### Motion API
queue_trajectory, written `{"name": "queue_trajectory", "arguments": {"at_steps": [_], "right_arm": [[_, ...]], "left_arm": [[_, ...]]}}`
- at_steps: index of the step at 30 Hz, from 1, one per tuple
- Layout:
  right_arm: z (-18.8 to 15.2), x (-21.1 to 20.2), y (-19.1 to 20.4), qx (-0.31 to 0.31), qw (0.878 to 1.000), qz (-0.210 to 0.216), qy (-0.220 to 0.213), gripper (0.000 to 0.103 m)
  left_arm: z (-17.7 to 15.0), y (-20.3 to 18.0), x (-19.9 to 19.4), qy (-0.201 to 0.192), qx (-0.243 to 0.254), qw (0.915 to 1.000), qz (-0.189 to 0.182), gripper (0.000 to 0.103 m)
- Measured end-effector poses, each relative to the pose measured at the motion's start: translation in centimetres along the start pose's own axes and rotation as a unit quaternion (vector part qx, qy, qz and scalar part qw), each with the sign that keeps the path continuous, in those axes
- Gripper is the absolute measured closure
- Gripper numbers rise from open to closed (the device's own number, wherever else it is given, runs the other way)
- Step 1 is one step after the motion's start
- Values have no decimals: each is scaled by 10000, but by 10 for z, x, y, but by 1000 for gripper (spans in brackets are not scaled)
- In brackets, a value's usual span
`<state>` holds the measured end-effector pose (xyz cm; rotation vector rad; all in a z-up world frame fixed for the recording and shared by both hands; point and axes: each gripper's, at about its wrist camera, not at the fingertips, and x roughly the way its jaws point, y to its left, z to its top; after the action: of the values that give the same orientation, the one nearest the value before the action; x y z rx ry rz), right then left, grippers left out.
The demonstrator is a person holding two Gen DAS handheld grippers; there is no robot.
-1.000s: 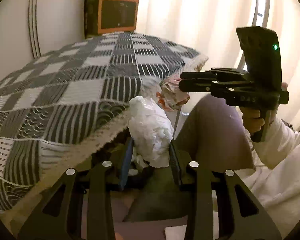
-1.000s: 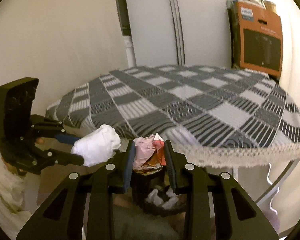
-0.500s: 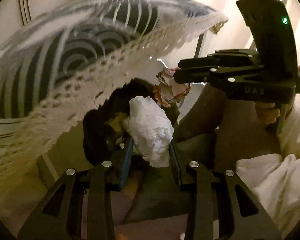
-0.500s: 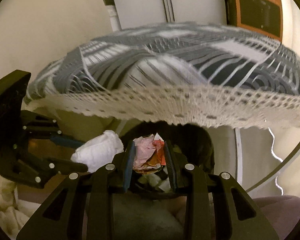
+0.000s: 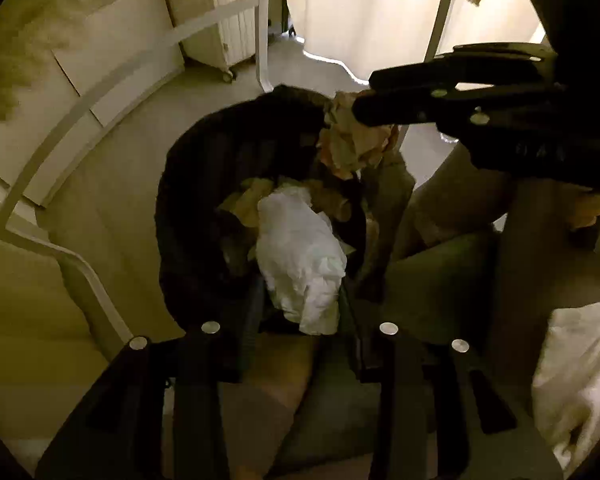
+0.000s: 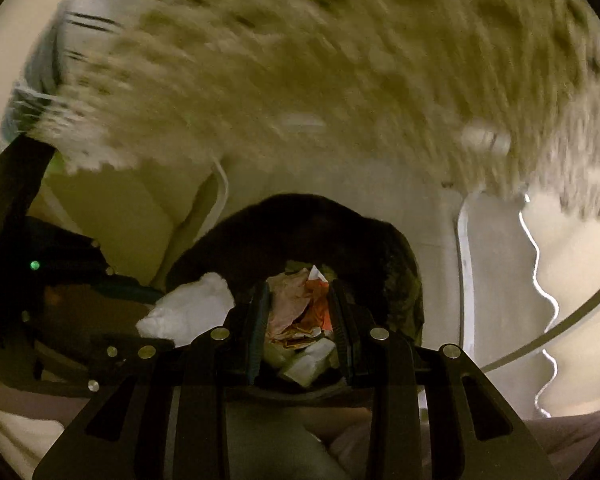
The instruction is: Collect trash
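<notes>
My left gripper [image 5: 302, 304] is shut on a crumpled white tissue [image 5: 300, 256] and holds it over the mouth of a dark round trash bin [image 5: 188, 184] on the floor under the table. My right gripper [image 6: 300, 312] is shut on a crumpled pink and orange wrapper [image 6: 296, 308] just above the same bin [image 6: 300, 224]. The right gripper and its wrapper [image 5: 352, 140] show in the left wrist view at the bin's far rim. The left gripper's tissue [image 6: 188, 312] shows at the left in the right wrist view. Several scraps lie inside the bin.
The lace edge of the tablecloth [image 6: 300, 60] hangs overhead, blurred. White curved table legs [image 5: 260, 20] stand around the bin. A radiator on wheels [image 5: 228, 8] and a curtain [image 5: 360, 8] are behind. My knees [image 5: 440, 280] are close at the right.
Both grippers have dropped from table height to below the tablecloth's edge and tilted down over the bin, each still holding its trash.
</notes>
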<state>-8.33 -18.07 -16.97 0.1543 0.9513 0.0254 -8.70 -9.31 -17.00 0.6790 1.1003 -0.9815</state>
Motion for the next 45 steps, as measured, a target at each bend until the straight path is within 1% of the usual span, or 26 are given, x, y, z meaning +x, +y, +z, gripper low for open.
{"name": "queue_trajectory", "arguments": {"at_steps": [1, 2, 3, 4, 5, 6, 7, 8, 10, 13, 17, 22, 27, 30, 31, 34, 37, 41, 45], "right_arm": [[0, 3, -2, 47, 10000, -38, 18, 71], [0, 5, -4, 81, 9999, -82, 34, 69], [0, 7, -4, 115, 9999, -113, 51, 59], [0, 8, -6, 171, 9997, -165, 57, 44], [-1, 8, -9, 242, 9993, -272, 35, 37], [-1, 8, -10, 288, 9988, -384, 1, 25], [-1, 8, -11, 315, 9982, -512, -27, 19], [0, 8, -14, 326, 9978, -572, -33, 18], [-1, 7, -18, 366, 9977, -567, -10, 18], [-6, 5, -23, 423, 9979, -483, 37, 17], [-13, -9, -24, 345, 9983, -470, 27, 17], [-19, -27, -13, 221, 9989, -412, -74, 16], [-25, -55, -3, 114, 9993, -238, -277, 16], [-28, -75, 1, 63, 9991, -87, -404, 16], [-28, -82, 2, 34, 9989, -78, -453, 16], [-27, -109, 9, -117, 9975, -137, -677, 15], [-21, -135, 16, -245, 9950, -130, -960, 14], [-6, -167, 25, -422, 9904, -87, -1317, 12], [17, -189, 29, -583, 9839, -19, -1689, 10]], "left_arm": [[3, 1, 3, 59, -45, 10000, -15, 46], [2, 2, 5, 101, -78, 9999, -20, 21], [2, 3, 6, 106, -105, 9999, 2, 14], [2, 4, 7, 83, -115, 9999, 5, 12], [1, 5, 6, 62, -133, 9999, -38, 10], [0, 6, 7, 62, -159, 9998, -66, 7], [0, 9, 8, 61, -190, 9998, -67, 6], [-1, 11, 8, 63, -226, 9997, -84, 6], [-3, 14, 7, 132, -294, 9994, -128, 6], [-4, 11, 9, 197, -333, 9992, -80, 6], [-9, 7, 3, 176, -347, 9992, -92, 6], [-17, 0, -16, -27, -406, 9991, -82, 6], [-29, -10, -41, -259, -448, 9987, -4, 6], [-39, -18, -62, -447, -431, 9980, 76, 6], [-44, -22, -75, -593, -397, 9974, 119, 6], [-54, -28, -101, -835, -330, 9958, 169, 6], [-60, -30, -126, -1054, -262, 9934, 365, 6], [-60, -27, -157, -1558, -272, 9863, 470, 6], [-51, -13, -188, -2173, -411, 9743, 420, 6]]}}
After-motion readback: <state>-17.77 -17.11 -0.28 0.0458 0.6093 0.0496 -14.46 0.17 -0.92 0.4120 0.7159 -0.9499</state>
